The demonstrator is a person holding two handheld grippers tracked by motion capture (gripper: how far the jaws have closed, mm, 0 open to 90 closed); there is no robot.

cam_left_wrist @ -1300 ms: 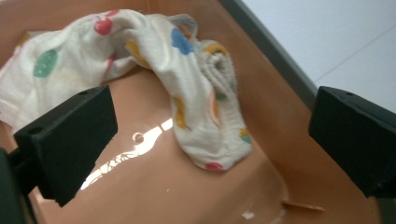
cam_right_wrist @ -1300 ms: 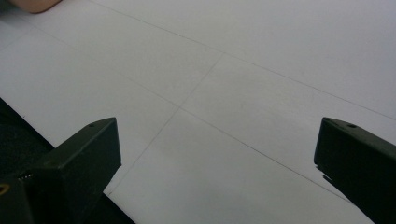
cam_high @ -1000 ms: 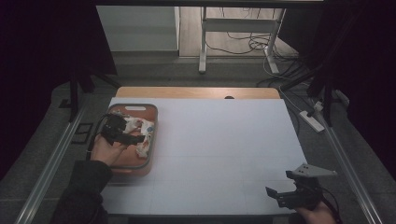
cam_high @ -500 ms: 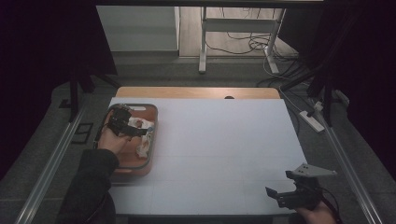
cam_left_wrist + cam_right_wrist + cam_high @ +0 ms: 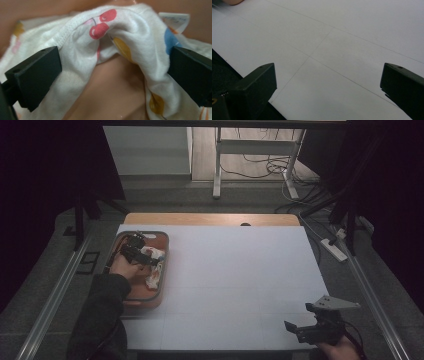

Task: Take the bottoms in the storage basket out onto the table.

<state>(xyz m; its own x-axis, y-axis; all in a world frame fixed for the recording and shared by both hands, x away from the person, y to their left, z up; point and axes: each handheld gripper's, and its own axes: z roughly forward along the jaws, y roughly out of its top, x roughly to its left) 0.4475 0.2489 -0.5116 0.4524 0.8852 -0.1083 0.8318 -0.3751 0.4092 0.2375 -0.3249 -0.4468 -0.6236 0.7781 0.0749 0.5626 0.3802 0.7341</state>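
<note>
A white cloth (image 5: 154, 274) printed with cherries and coloured fruit lies crumpled in a brown tray (image 5: 161, 296) at the table's left. My left gripper (image 5: 146, 260) is down in the tray over the cloth. In the left gripper view its jaws stand open, one on each side of a raised fold of the cloth (image 5: 130, 32), with the tray's brown floor (image 5: 117, 87) below. My right gripper (image 5: 294, 328) hovers open near the front right corner of the white table (image 5: 240, 270). Between its jaws I see bare table (image 5: 352, 37).
A tag (image 5: 175, 21) sticks out of the cloth at the upper right of the left gripper view. The table's front edge (image 5: 249, 82) runs close under the right gripper. Metal rails (image 5: 55, 295) flank the table, and cables lie on the floor beyond it.
My left hand and gripper have moved toward the far end of the tray, over the cloth. The right gripper has stayed in place.
</note>
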